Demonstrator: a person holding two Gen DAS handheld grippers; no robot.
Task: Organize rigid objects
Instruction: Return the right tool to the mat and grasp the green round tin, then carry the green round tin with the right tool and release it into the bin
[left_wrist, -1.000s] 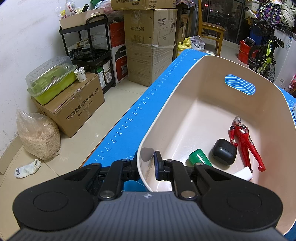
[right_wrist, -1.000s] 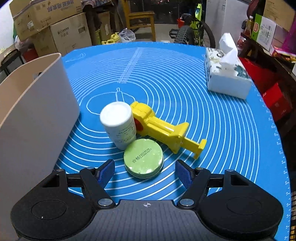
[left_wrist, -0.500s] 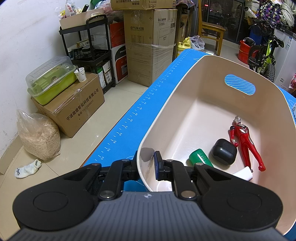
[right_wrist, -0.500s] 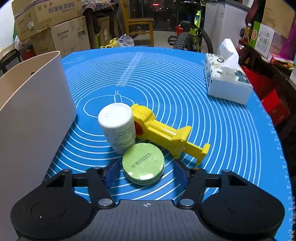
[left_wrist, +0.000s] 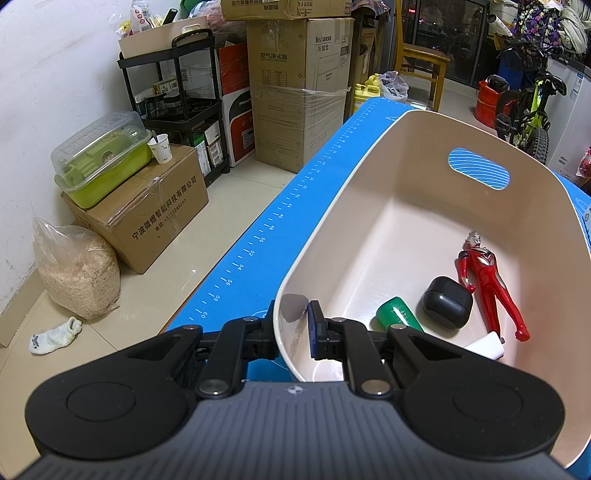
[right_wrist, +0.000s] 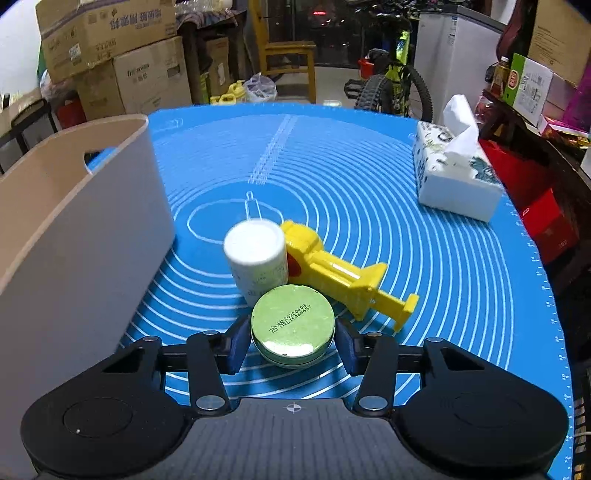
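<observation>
Left wrist view: the left gripper (left_wrist: 293, 334) sits at the lower centre of the frame with its jaws closed on the near rim of the beige bin (left_wrist: 369, 206), one jaw outside the wall and one inside. The bin fills the right half of the frame and rests on the blue mat (left_wrist: 266, 251) covering the tabletop. Inside the bin, at lower right, lie a red figurine (left_wrist: 487, 280), a black case (left_wrist: 447, 303) just beside it, a green bottle (left_wrist: 398, 314) touching the case, and a white object (left_wrist: 485, 345) that is only partly visible. An oval handle slot opens in the far wall of the bin, at upper right.

Right wrist view: the right gripper (right_wrist: 292, 341) is at the lower centre of the frame. Its jaws have just been closing, and the round green tin (right_wrist: 292, 326) is between them. The blue pads lie against the two sides of the tin, which sits tilted, its printed face turned up toward the camera. Just behind the tin, at frame centre, stands a white bottle (right_wrist: 255, 258), leaning slightly. A yellow toy (right_wrist: 343, 275) lies on the mat, touching the right side of the bottle and extending toward the lower right. The bin occupies the left edge of this frame. A tissue box (right_wrist: 454, 177) rests on the mat at upper right, well apart from the other items.
</observation>
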